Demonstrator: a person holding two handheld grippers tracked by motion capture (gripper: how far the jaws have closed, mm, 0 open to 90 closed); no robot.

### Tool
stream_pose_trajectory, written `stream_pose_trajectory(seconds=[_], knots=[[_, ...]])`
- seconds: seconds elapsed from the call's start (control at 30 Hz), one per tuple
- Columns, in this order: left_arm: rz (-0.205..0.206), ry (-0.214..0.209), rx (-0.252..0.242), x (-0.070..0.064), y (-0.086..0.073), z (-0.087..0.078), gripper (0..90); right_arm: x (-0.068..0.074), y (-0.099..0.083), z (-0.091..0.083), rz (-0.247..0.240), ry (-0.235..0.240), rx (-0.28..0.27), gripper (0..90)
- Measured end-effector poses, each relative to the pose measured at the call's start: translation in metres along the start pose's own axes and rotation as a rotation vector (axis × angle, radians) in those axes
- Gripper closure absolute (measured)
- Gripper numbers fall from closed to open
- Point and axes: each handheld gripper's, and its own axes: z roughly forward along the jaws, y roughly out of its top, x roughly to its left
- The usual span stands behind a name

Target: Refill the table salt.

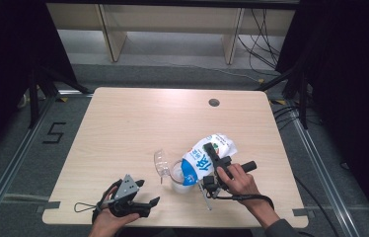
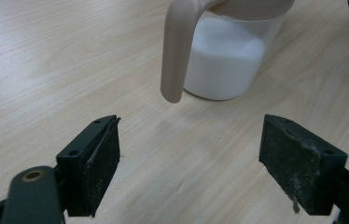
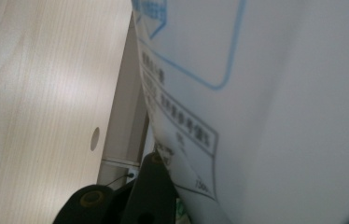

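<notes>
Pouring under way: white bag (image 1: 207,157) with blue print tipped mouth-down over the clear jug (image 1: 178,177), near the front edge of the desk (image 1: 123,128). Right gripper (image 1: 215,173) clamped on the bag, fingers closed on its side; in the right gripper view the printed bag wall (image 3: 256,93) sits hard against the one dark finger (image 3: 151,191) that shows. Jug already loaded with white grains, seen through its wall (image 2: 224,60) in the left gripper view, pale handle (image 2: 177,51) hanging toward the camera.

To do this well: keep the bag's mouth right above the jug opening, tilt slowly, watch the level, ease back before it heaps over the rim. Probably wise to steady the jug, since a nudge from the bag could shift it.

Right hand (image 1: 241,180) just right of the jug, wrist cocked, gripper angled up and away along the bag. Left gripper (image 1: 135,195) low on the desk left of the jug, fingers (image 2: 93,163) spread wide open, holding nothing, aimed at the handle, near but not touching.
</notes>
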Motion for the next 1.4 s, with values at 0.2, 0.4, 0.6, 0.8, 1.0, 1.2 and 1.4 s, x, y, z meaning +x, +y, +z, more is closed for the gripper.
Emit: stream_pose_trajectory(seconds=[0.2,0.4,0.6,0.8,1.0,1.2,1.4], knots=[[-0.013,0.001,0.001,-0.0006,-0.0003,0.0002,19.9,0.0020,0.0004,-0.0012,0.021,0.021,0.022,84.2],[-0.003,0.000,0.000,0.0000,-0.0001,-0.0002,19.9,-0.0067,-0.0002,-0.0008,-0.116,0.017,0.005,84.3],[-0.009,-0.006,-0.003,0.0003,-0.0002,0.0000,19.9,0.0012,0.0003,-0.0005,0.003,0.012,0.001,84.6],[-0.008,-0.006,-0.004,0.0004,0.0000,0.0000,19.9,-0.0058,-0.0012,-0.0004,-0.104,0.005,-0.012,84.6],[-0.008,-0.004,-0.007,0.0002,0.0001,-0.0004,19.9,-0.0004,-0.0007,-0.0018,0.022,0.035,0.007,84.6],[-0.015,-0.006,-0.011,-0.0002,0.0002,-0.0001,19.9,-0.0013,-0.0004,-0.0024,0.084,0.045,0.013,84.6],[0.002,-0.007,-0.010,0.0005,0.0005,-0.0003,19.9,-0.0034,-0.0004,-0.0014,0.067,0.055,-0.014,84.9]])
